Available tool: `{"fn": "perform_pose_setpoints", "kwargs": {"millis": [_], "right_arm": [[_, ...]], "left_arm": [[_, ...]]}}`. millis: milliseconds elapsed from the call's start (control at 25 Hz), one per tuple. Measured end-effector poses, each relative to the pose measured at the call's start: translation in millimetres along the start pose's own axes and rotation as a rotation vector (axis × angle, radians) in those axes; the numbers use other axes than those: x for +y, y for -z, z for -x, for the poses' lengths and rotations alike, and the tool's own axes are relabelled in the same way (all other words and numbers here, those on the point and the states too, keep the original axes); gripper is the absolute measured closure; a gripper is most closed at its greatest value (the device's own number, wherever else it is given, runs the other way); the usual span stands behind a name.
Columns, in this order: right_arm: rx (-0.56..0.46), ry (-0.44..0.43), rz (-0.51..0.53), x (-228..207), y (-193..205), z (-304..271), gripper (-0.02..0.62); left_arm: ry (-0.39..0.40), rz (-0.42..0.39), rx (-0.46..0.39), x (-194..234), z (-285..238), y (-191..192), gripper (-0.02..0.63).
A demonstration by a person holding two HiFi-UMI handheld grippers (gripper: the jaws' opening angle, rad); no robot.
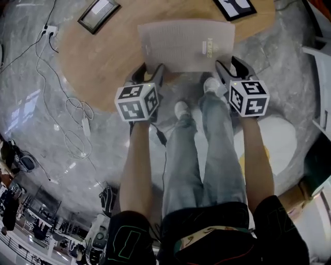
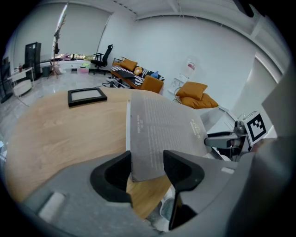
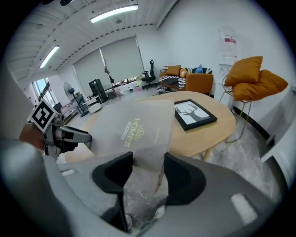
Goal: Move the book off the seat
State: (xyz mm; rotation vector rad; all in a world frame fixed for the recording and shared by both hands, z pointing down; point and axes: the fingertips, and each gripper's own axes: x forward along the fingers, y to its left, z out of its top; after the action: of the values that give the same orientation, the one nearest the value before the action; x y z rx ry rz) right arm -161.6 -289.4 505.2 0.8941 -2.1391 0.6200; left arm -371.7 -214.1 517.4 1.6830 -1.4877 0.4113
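A thin grey book (image 1: 186,44) with pale lettering on its cover is held flat between both grippers, over the near rim of the round wooden table (image 1: 98,62). My left gripper (image 1: 152,72) is shut on the book's near left corner. My right gripper (image 1: 227,70) is shut on its near right corner. In the left gripper view the book (image 2: 162,129) runs away from the left gripper (image 2: 145,162) above the table (image 2: 55,134). The right gripper view shows the cover (image 3: 134,127) rising from the right gripper (image 3: 148,164). I cannot tell whether the book touches the tabletop.
Two black picture frames lie on the table, one at the far left (image 1: 98,14) and one at the far right (image 1: 235,8). White cables (image 1: 72,114) trail over the marbled floor on the left. A pale round seat (image 1: 276,140) stands low on the right. Orange cushions (image 3: 254,76) rest on a chair beyond the table.
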Motion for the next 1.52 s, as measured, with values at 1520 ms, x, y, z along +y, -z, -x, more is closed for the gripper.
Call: {"fn": "perform_pose_setpoints", "kwargs": {"millis": [1520], "right_arm": [[0.134,-0.35,0.156,-9.2,-161.6,-85.8,0.395]], "left_arm": [[-0.313,0.514,-0.294,44.0,40.8,-111.4,0.595]]}}
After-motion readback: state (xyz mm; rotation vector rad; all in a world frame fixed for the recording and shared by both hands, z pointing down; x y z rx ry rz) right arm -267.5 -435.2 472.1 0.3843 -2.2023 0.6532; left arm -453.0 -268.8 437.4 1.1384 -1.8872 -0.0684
